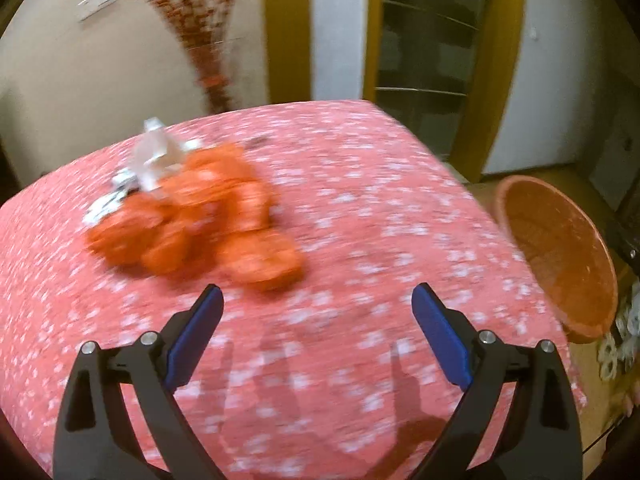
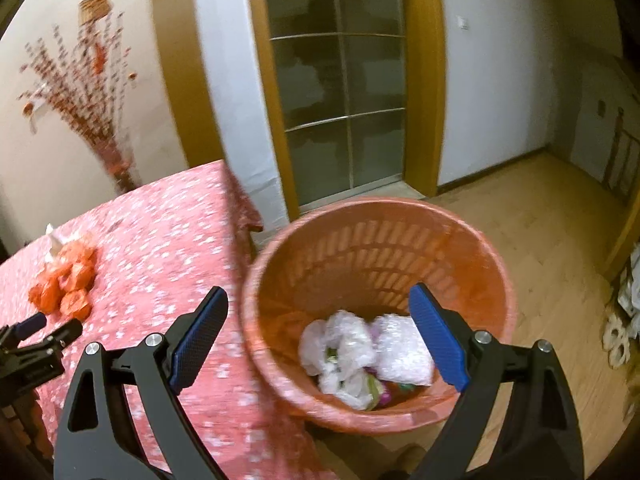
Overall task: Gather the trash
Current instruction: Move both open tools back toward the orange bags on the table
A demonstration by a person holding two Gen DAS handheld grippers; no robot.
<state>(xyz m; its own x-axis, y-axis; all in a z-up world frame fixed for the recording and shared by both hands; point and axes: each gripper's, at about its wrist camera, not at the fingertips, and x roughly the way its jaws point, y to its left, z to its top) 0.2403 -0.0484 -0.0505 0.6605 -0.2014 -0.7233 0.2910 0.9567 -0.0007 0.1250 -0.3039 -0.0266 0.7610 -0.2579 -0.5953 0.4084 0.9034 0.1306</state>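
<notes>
A heap of crumpled orange plastic bags [image 1: 200, 220] lies on the pink flowered tablecloth [image 1: 360, 208], with white and clear wrappers [image 1: 148, 160] at its far left side. My left gripper [image 1: 318, 300] hangs open above the cloth, just short of the heap, nothing between its blue pads. My right gripper [image 2: 318, 300] is open and empty above the orange slatted waste basket [image 2: 472, 256], which stands on the floor beside the table. White plastic bags [image 2: 344, 352] and a bubble-wrap packet [image 2: 400, 352] lie in its bottom. The orange bags [image 2: 66, 284] and the left gripper's fingers [image 2: 34, 324] show at the left of the right wrist view.
The basket's rim [image 1: 560, 248] shows past the table's right edge in the left wrist view. A tall vase of dried red branches [image 2: 116, 160] stands behind the table's far corner. A glass sliding door [image 2: 340, 92] and wooden floor [image 2: 540, 220] lie beyond the basket.
</notes>
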